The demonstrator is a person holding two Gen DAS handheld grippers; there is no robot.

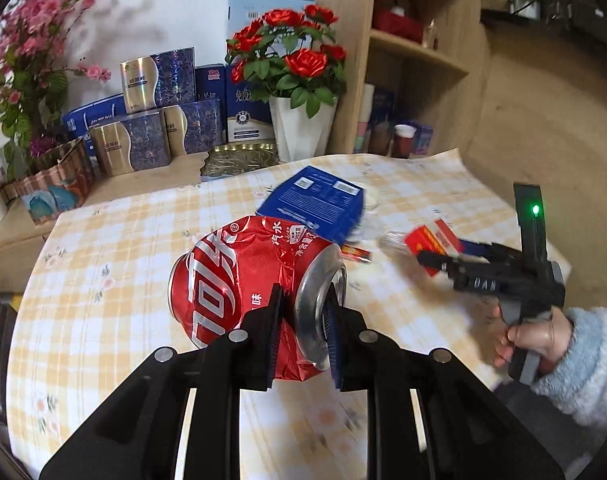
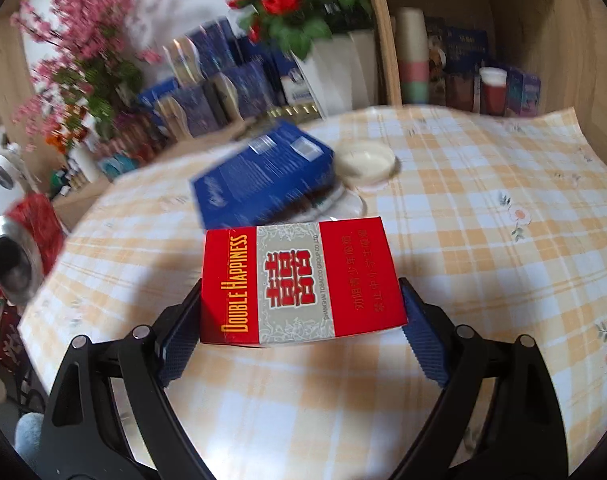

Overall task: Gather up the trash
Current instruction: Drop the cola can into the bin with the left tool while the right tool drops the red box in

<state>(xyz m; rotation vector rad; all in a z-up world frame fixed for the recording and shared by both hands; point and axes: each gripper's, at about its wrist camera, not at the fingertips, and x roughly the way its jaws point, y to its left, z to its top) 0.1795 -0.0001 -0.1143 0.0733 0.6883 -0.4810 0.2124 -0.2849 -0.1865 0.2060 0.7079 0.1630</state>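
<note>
Table [image 1: 115, 224] under yellow-and-white checked cloth with small flower prints, backed by wooden shelving [image 1: 419, 52]. Behind the table, stacked blue-and-gold gift boxes [image 1: 159, 120], a white vase of red roses [image 1: 299, 128] and a spray of pink blossoms [image 1: 27, 40].

Blue carton [image 1: 315, 202] lying tilted near the middle of the cloth, one edge resting over a clear dish; just beyond it, in the right wrist view, a white ashtray [image 2: 365, 160].

Crushed red cola can [image 1: 247, 284], lifted clear of the cloth and held on its side, silver top turned toward the camera. Left gripper [image 1: 303, 308] pointing forward and down, jaws drawn narrow and pinching the can at its rim: one pad inside the mouth end, the other against the dented red wall.

Red Double Happiness cigarette pack [image 2: 299, 280], held flat and face-up above the cloth, just in front of the blue carton. Right gripper [image 2: 301, 320] angled forward and down, jaws spread wide and clamped on the pack's two short sides, blue ribbed pads [image 2: 423, 340] pressed against them.

Right hand [image 1: 531, 336], seen from the left wrist view, wrapped around the gripper's handle, pale blue fleece sleeve [image 1: 587, 364] at the wrist; green light on the upright part above the handle.
</note>
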